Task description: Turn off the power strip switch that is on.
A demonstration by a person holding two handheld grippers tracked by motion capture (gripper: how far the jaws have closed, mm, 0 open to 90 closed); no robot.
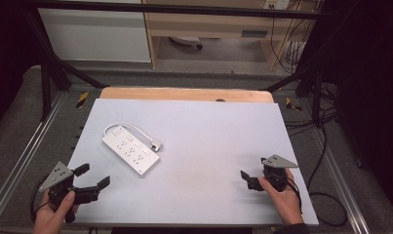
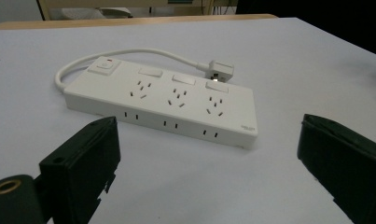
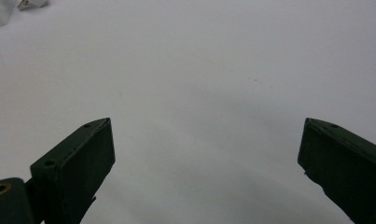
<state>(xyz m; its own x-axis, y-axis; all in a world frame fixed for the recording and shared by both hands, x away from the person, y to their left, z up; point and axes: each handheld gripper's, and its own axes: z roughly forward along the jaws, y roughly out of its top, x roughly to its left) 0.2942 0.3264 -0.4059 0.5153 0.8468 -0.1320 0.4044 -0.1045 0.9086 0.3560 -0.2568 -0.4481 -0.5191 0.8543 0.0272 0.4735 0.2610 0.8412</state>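
Pale grey matting covers the table (image 1: 208, 146), and on its left half lies a white power strip (image 1: 131, 149), flat and angled, with its short white cord (image 1: 135, 128) looping round behind it to a plug (image 1: 157, 145) resting just beside its far edge. At the near left corner a hand holds the left gripper (image 1: 93, 176), its jaws spread wide and empty, pointing toward the strip but apart from it. At the near right, the right gripper (image 1: 252, 171) is held low over bare matting, jaws likewise wide with nothing between them.
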